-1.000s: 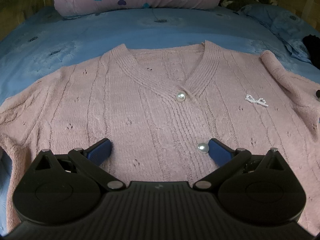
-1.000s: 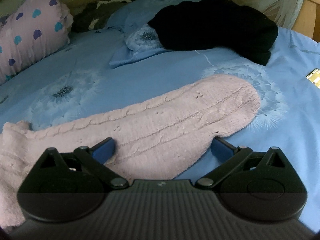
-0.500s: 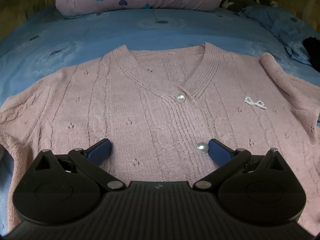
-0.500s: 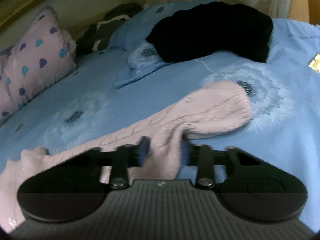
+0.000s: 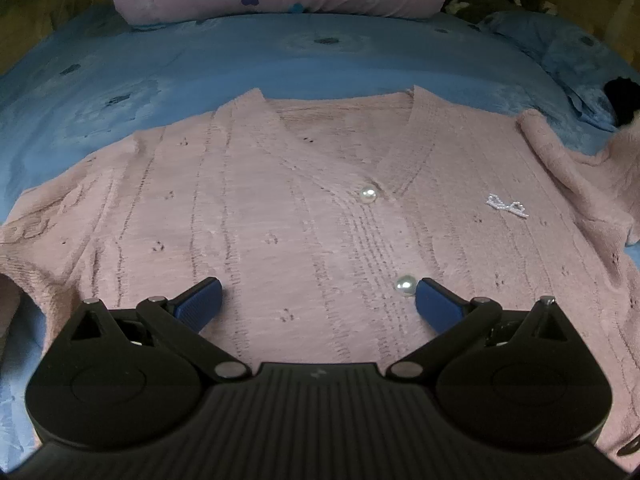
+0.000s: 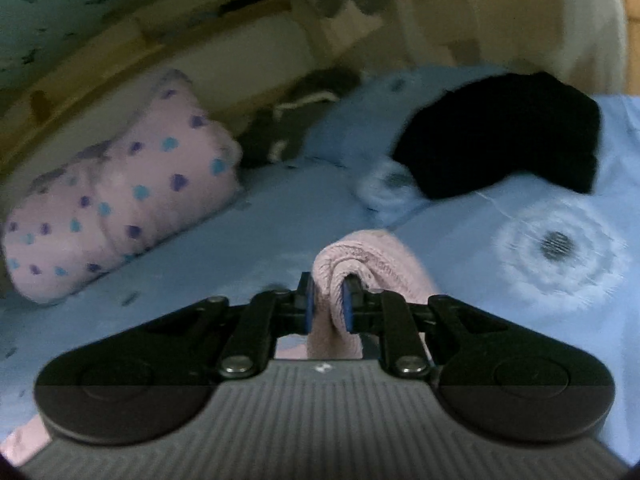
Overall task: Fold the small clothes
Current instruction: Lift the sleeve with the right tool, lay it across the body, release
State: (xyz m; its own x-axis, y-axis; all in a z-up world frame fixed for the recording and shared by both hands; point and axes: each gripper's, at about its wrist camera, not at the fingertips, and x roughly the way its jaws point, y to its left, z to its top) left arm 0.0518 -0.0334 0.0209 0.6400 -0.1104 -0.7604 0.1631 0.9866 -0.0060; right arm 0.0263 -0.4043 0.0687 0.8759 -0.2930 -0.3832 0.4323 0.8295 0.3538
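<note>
Pink cardigan (image 5: 304, 216) lies flat, front up, on bed (image 5: 160, 72) ahead of your left tongs (image 5: 318, 304): spread wide, empty, poised over lower buttons. Your right tongs (image 6: 329, 304) closing, pinching bunched sleeve (image 6: 360, 264), likely for folding inward. Black garment (image 6: 504, 136) and heart pillow (image 6: 120, 200) lie beyond, well apart.

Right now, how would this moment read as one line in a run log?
step: first sleeve fold | right gripper: closing on pink sleeve, lifted off the blue sheet | left gripper: open over cardigan front, holding nothing
</note>
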